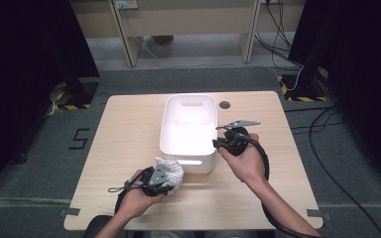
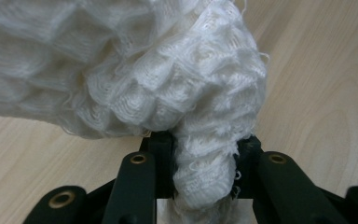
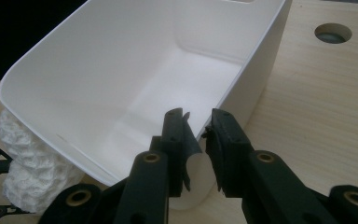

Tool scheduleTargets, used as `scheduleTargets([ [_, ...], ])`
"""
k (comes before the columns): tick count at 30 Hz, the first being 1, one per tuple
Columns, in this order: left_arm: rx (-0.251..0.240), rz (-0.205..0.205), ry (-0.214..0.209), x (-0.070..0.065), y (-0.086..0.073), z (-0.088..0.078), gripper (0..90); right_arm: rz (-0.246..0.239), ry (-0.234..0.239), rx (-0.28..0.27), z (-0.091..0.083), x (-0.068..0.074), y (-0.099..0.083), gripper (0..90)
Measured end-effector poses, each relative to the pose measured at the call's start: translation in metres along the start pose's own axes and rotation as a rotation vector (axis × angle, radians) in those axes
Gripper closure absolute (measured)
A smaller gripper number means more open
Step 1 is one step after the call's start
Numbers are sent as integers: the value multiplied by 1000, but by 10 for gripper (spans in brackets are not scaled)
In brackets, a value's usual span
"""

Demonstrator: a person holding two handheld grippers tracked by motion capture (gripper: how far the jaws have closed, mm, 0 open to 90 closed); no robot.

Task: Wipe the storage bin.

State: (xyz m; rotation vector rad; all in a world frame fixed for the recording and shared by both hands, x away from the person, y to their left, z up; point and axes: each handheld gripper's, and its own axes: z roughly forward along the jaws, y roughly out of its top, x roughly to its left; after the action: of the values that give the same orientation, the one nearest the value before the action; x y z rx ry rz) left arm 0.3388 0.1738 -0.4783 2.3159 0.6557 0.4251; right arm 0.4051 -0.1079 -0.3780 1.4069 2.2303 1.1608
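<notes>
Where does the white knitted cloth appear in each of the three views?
High view: white knitted cloth lower centre, in the left gripper, beside the bin's near wall.
Left gripper view: upper frame, pinched between the jaws.
Right gripper view: bottom left.
Shared landmark: white bin.

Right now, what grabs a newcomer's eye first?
The white plastic bin at the table's centre, empty inside. Beside its near left corner, the left gripper is shut on a bunched white knit cloth. The right gripper pinches the bin's right rim.
</notes>
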Motion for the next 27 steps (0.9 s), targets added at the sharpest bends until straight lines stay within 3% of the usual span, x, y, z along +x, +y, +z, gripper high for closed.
scheduleTargets([
  [13, 44, -23, -26, 3, -7, 11, 682, -8, -5, 0, 0, 1, 0, 765],
  [27, 41, 5, -43, -5, 3, 18, 682, -9, -6, -3, 0, 1, 0, 766],
])
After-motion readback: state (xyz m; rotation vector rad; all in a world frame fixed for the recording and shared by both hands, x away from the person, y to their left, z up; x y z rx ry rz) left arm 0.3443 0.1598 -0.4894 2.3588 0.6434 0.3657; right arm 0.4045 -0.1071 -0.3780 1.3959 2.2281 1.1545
